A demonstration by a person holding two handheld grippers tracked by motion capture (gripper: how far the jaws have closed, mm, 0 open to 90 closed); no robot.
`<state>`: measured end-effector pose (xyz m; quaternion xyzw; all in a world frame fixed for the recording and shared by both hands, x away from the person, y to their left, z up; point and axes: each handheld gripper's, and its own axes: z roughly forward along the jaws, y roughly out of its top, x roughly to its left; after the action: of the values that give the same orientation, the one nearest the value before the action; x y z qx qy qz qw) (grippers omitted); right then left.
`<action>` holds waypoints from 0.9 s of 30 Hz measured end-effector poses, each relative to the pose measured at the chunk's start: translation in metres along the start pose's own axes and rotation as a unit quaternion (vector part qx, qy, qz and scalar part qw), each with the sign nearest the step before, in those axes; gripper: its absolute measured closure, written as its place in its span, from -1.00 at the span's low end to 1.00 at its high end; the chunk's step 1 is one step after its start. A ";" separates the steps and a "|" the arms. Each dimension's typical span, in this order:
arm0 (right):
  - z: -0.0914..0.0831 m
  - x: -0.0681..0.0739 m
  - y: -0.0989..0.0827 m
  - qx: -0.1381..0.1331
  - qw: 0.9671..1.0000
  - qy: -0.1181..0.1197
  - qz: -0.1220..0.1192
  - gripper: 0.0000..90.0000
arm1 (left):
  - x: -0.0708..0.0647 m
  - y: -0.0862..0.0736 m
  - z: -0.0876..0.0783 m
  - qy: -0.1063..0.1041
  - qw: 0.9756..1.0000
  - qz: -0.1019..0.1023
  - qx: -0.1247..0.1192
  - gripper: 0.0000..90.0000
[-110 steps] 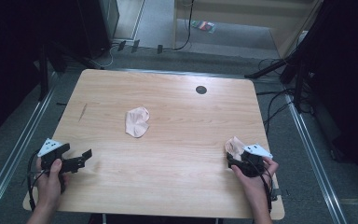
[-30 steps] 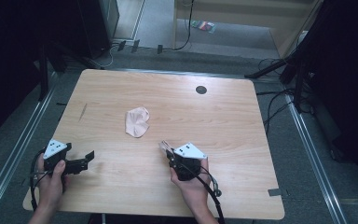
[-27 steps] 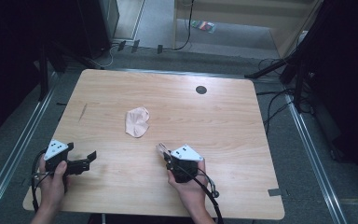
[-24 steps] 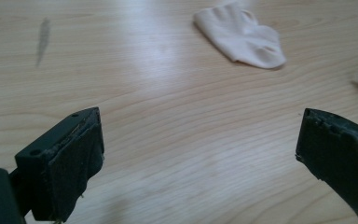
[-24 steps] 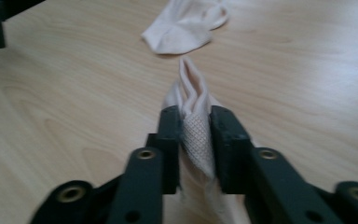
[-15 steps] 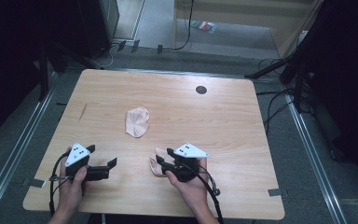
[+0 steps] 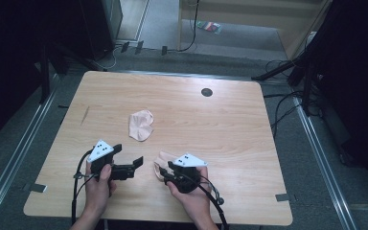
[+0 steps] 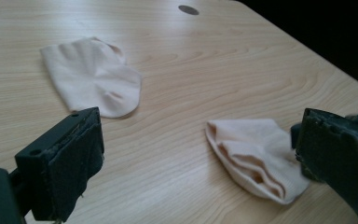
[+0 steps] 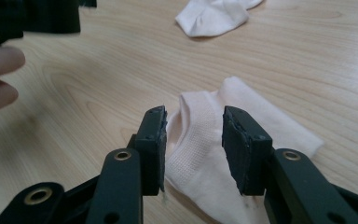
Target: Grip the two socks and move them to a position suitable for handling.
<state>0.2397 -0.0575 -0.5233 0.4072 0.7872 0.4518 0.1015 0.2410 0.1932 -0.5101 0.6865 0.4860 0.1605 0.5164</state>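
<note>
Right gripper (image 9: 193,140) just brought pale pink ankle sock (image 9: 242,126) to worktop (image 7: 249,129) front; fingers half-open, just released then closing again, sock lying loose between. Left gripper (image 8: 191,158) moved in beside it, fingers wide open, empty. Second pale pink sock (image 7: 141,125) untouched mid-worktop; pairing likely next.

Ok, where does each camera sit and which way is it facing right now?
High view: above the person's side, looking forward and down on the table; both forearms, left gripper, right gripper.
Left gripper view: rides the left gripper, looking level between its open jaws at the near sock.
Right gripper view: rides the right gripper, jaws over the near sock's cuff.
Shared: all three show the far sock.
</note>
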 end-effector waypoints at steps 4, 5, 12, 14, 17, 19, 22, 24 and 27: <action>0.009 0.008 -0.006 0.013 1.000 -0.010 -0.017 0.40 | -0.007 -0.008 0.007 -0.001 1.000 0.015 0.008 -0.98; 0.011 0.009 -0.007 0.015 1.000 -0.014 -0.021 0.40 | -0.007 -0.011 0.009 -0.003 1.000 0.018 0.015 -0.98; 0.017 0.010 -0.014 0.029 0.998 -0.039 -0.033 0.67 | -0.002 -0.018 0.010 -0.009 0.999 0.024 0.036 -0.98; 0.016 0.009 -0.015 0.027 0.998 -0.039 -0.031 0.80 | -0.002 -0.020 0.010 -0.010 0.999 0.022 0.040 -0.98; 0.014 0.007 -0.013 0.020 0.999 -0.032 -0.020 0.87 | -0.006 -0.023 0.013 -0.014 0.998 0.023 0.048 -0.98; 0.011 0.006 -0.011 0.012 0.999 -0.033 -0.016 0.88 | -0.009 -0.024 0.016 -0.023 0.998 0.020 0.056 -0.98; 0.006 0.005 -0.009 0.001 1.000 -0.031 0.002 0.89 | -0.016 -0.025 0.023 -0.037 0.996 -0.003 0.080 -0.90; 0.003 0.003 -0.007 -0.007 0.999 -0.029 0.015 0.89 | -0.021 -0.027 0.028 -0.031 0.996 0.005 0.088 -0.78; -0.002 -0.001 -0.005 -0.020 0.999 -0.031 0.028 0.89 | -0.026 -0.029 0.035 -0.032 0.994 0.005 0.100 -0.67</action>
<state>0.2365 -0.0609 -0.5261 0.4412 0.7625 0.4574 0.1216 0.2392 0.1518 -0.5419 0.7418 0.4794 0.0916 0.4599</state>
